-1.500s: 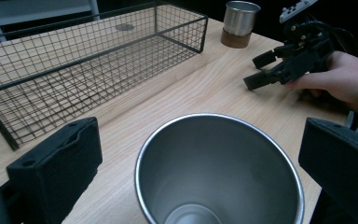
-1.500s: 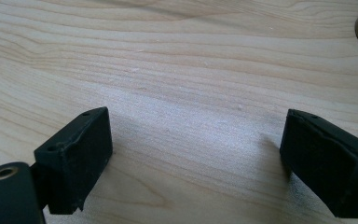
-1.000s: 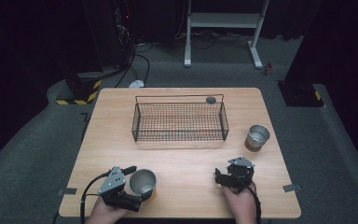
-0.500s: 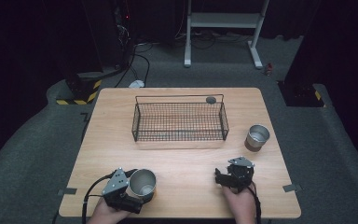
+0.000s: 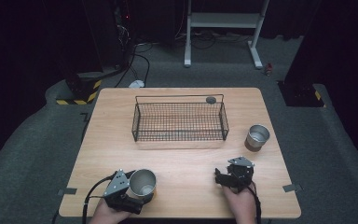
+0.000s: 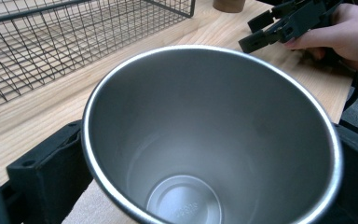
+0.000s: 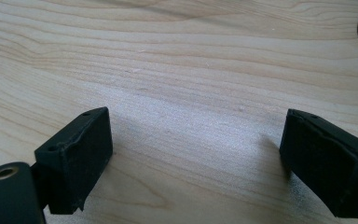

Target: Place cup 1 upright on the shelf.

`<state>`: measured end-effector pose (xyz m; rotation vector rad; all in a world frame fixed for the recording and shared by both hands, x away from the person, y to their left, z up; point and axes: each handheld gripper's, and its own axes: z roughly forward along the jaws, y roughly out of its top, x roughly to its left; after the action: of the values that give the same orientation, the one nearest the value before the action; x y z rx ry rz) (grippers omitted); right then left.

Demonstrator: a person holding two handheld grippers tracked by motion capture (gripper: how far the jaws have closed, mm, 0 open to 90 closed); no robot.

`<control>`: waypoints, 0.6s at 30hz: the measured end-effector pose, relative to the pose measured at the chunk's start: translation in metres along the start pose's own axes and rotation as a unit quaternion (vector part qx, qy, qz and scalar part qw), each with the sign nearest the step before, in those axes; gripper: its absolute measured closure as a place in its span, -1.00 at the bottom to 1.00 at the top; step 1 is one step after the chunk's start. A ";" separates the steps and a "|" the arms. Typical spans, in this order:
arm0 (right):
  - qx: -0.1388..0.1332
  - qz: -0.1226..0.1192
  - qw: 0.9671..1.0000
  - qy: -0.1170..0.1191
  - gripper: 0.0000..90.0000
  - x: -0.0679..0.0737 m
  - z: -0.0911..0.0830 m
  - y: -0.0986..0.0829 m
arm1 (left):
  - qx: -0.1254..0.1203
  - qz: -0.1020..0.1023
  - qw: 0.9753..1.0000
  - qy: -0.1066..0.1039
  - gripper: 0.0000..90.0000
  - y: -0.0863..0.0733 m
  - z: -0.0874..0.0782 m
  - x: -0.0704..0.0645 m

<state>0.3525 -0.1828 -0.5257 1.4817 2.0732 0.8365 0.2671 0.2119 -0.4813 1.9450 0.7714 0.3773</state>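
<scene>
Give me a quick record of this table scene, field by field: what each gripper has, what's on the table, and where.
left gripper: shut on steel cup, near front left edge
steel cup: empty, tilted
right gripper: open, holding nothing, low over bare wood
second cup: upright, right of basket
wire basket: table centre, nothing visible inside
small dark round object: behind basket
table: light wood

steel cup (image 6: 214,140) between left gripper's (image 5: 129,193) black jaws: plain silver-grey, bright rim | basket (image 5: 179,122) ahead of it: black wire grid | second cup (image 5: 257,137) beyond right gripper (image 5: 220,178): silver inside, brownish outside | table (image 7: 177,60) under right jaws: pale wood, wavy grain
</scene>
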 end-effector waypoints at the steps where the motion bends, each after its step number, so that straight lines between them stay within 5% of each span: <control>1: 0.000 0.000 1.000 0.000 -0.80 0.000 0.000 0.000 | 0.001 0.002 1.000 0.002 -0.99 0.000 0.000 0.000; 18: 0.000 0.000 1.000 0.000 -0.80 0.000 0.000 0.000 | -0.012 0.015 1.000 -0.003 -0.71 -0.003 -0.001 0.001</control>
<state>0.3525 -0.1828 -0.5257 1.4816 2.0732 0.8364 0.2664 0.2139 -0.4831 1.9354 0.7312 0.3976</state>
